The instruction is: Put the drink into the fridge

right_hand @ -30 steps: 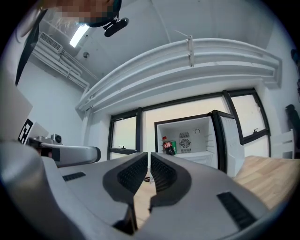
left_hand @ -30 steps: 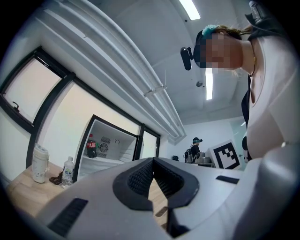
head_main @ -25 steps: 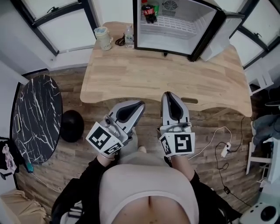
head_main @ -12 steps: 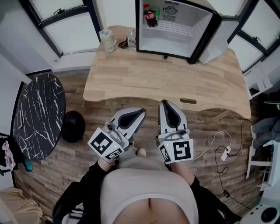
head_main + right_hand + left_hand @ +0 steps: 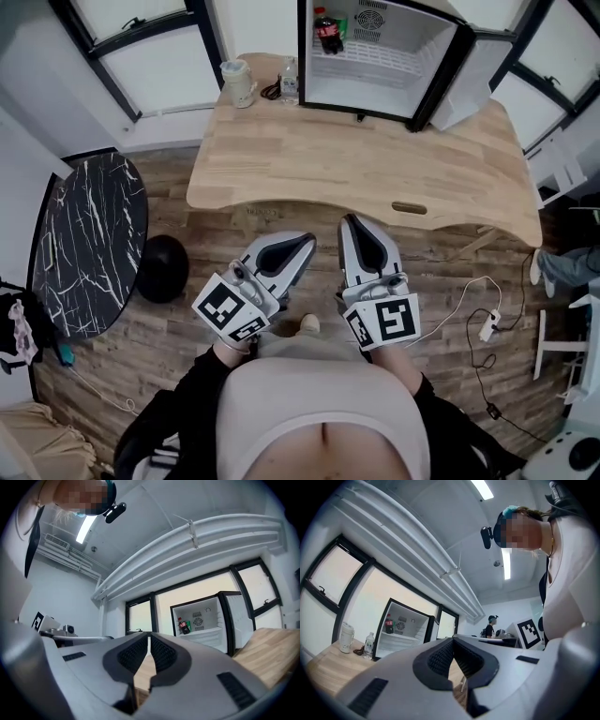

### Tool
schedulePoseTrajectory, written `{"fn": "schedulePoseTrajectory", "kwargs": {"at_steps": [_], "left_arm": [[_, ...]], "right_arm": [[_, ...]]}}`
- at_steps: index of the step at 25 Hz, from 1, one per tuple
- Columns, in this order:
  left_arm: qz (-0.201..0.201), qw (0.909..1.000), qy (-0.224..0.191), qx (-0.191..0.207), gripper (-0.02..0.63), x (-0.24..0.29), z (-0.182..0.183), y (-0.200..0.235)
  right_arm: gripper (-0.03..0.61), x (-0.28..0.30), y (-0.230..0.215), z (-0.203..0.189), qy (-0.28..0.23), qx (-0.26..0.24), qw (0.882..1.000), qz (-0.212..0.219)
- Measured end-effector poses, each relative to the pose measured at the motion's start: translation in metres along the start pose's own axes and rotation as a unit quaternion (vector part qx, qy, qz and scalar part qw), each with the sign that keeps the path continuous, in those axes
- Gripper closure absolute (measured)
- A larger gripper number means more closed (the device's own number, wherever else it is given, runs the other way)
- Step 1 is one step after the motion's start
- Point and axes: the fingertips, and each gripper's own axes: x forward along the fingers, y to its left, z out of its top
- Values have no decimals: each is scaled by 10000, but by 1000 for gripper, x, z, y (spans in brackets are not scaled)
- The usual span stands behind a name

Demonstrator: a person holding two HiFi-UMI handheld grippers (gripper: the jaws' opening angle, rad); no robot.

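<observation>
Head view shows the two grippers side by side, apart from each other, both pointing toward the wooden table (image 5: 356, 159). On the left gripper (image 5: 302, 242) the jaws are clenched together and nothing is between them. The right gripper (image 5: 354, 225) is also clenched and empty. The drink, a dark cola bottle (image 5: 326, 26), stands well ahead of both grippers, inside the open fridge (image 5: 431, 47), at the left side of its shelf, just beside a green can (image 5: 341, 25). The fridge stands on the table's far side from the grippers.
</observation>
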Motion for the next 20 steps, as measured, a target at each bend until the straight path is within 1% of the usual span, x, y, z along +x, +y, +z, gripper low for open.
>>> {"fn": "schedulePoseTrajectory", "kwargs": {"at_steps": [3,6,13,16,20], "left_arm": [[-155,9999,-53,45,607,-10,7,-9],[-233,9997,-12,37,607,-36,9,-19],[-162,9998,42,-51,607,-121,16,-32],[-249,9996,73,-59,608,-156,18,-42],[-392,9991,75,-135,607,-191,18,-60]], "right_arm": [[537,-9,9,2,14,-31,9999,-117],[538,-19,34,-1,51,-21,9998,-185],[538,-43,126,-9,108,-20,9999,-127],[538,-60,164,-13,139,-11,9997,-186],[538,-89,205,-18,199,8,9992,-343]]}}
